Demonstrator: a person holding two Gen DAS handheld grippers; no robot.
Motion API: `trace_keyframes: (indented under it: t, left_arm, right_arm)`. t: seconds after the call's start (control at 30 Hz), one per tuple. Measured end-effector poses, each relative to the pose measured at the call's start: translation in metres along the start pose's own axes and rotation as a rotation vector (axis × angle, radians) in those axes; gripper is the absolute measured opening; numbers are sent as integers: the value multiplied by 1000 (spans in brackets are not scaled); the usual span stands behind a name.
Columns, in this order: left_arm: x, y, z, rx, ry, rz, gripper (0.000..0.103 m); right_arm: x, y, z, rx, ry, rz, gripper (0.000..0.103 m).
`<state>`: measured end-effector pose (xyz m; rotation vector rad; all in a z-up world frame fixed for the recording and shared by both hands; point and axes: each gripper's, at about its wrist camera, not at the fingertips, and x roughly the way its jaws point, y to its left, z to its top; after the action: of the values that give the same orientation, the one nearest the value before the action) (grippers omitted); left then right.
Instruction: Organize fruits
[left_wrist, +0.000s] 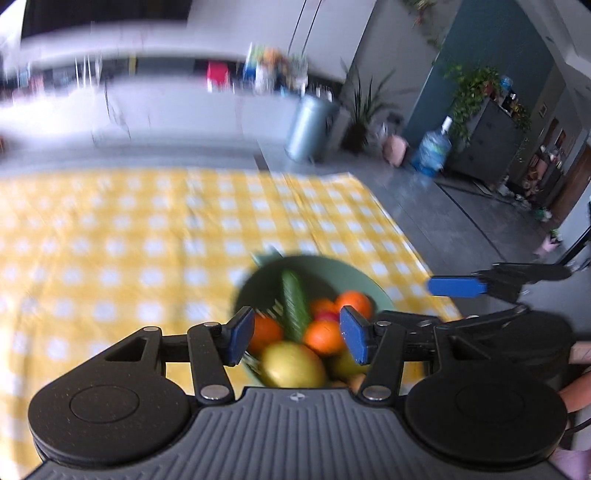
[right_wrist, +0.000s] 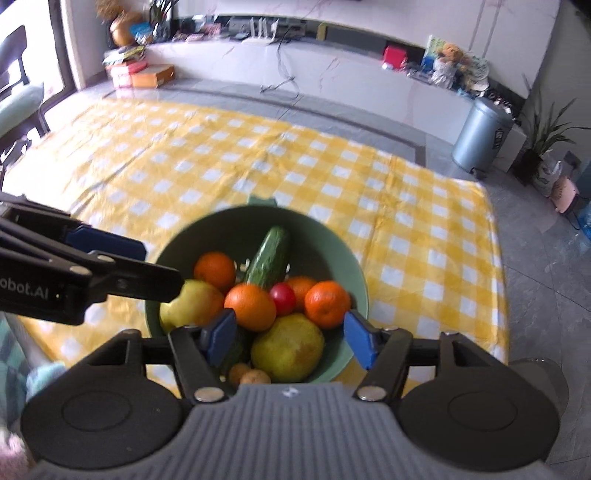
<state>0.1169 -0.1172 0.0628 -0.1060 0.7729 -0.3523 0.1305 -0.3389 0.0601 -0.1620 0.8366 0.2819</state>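
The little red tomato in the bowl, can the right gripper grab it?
Probably yes. The right gripper is open above the bowl, and the tomato lies on top of the pile. Oranges crowd it on both sides, so it's a tight fit.

One green bowl (right_wrist: 354, 273) holds four oranges (right_wrist: 250, 307), two yellow-green pears (right_wrist: 288, 347), one cucumber (right_wrist: 269, 255), one small red fruit (right_wrist: 282, 298) and two small brown fruits (right_wrist: 255, 377) at its near edge.
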Motion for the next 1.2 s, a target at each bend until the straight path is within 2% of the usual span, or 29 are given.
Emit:
trace_keyframes:
  t: [0.17,0.3,0.5,0.7,0.83,0.97,1.03,1.2]
  left_arm:
    - [-36,6,-8,100,-134,133,63]
    - [-58,14,-17,136,-186,195,65]
    - [-81,26,-32,144,-228,227,67]
    - [-88,32,-55,169,-284,287,68]
    - [-84,36,-67,169,-310,308,72]
    - [-73,40,-76,185,-274,350,73]
    - [-68,44,-82,170,-248,347,73]
    - [-59,45,-93,164,-232,385,73]
  right_arm:
    - [-26,15,-4,148,-110,-15,83]
    - [-46,35,-17,248,-213,-18,87]
    - [-64,76,-39,320,-327,-37,92]
    - [-75,113,-64,312,-429,-102,95]
    - [-68,128,-76,304,-428,-124,96]
    - [-54,135,-88,303,-401,-94,96]
    - [-47,138,-93,302,-391,-93,96]
    - [-33,148,-102,233,-379,-108,96]
